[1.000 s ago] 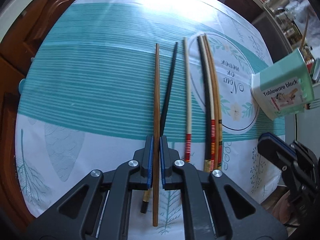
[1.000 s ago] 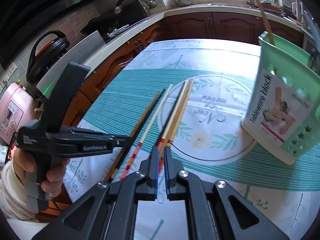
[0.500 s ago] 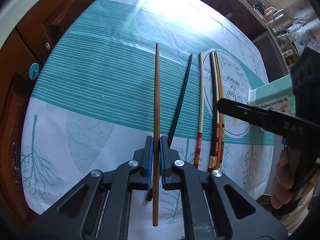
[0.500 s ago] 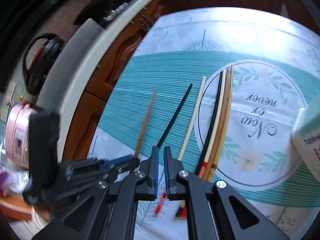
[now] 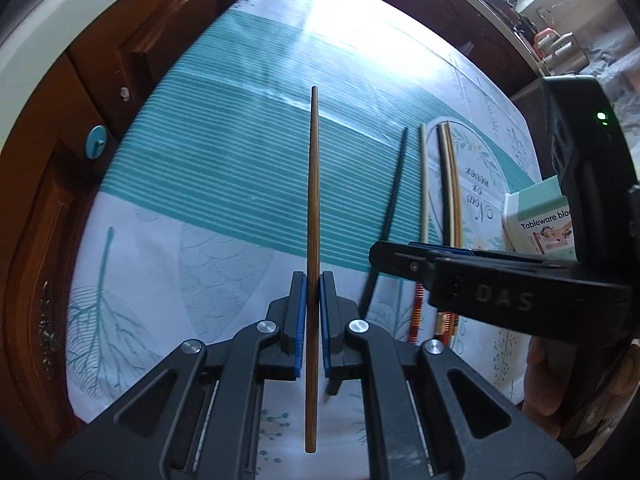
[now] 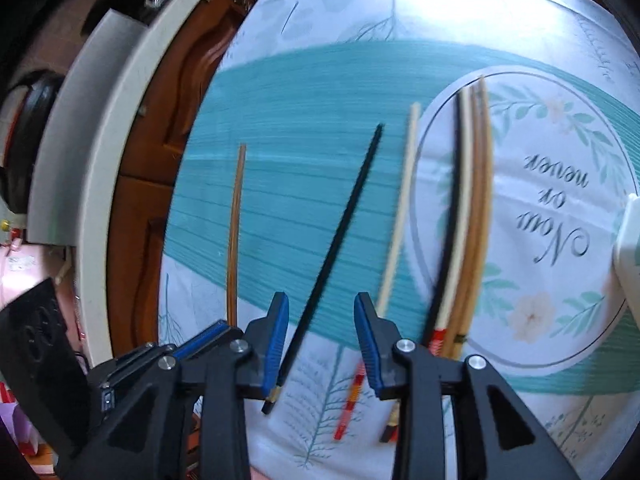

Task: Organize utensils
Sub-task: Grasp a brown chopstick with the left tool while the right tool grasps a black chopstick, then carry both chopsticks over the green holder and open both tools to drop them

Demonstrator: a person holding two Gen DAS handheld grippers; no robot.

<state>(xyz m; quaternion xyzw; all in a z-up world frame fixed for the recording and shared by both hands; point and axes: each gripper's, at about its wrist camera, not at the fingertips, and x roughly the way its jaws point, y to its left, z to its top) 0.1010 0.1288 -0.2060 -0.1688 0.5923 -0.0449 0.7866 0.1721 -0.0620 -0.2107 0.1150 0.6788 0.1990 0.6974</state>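
My left gripper (image 5: 313, 308) is shut on a brown wooden chopstick (image 5: 314, 180), held above the tablecloth and apart from the others. That chopstick (image 6: 236, 220) also shows at the left of the right wrist view. My right gripper (image 6: 320, 304) hangs over a black chopstick (image 6: 340, 232) lying on the cloth. Its jaws are opening, and the black chopstick passes under the gap close to the left finger, with no pad pressing on it. To the right lie a cream chopstick (image 6: 400, 208) with a red-striped end and a tight bundle of several chopsticks (image 6: 468, 200).
A mint-green tableware block holder (image 5: 536, 216) stands at the right of the table. The teal and white tablecloth (image 5: 224, 152) covers the table. Brown wooden cabinets (image 5: 80, 184) and a pale counter edge (image 6: 104, 152) run along the left side.
The right gripper swung in and down over the row of chopsticks and its jaws parted. The left gripper carried the brown chopstick away from the black one, to the left.
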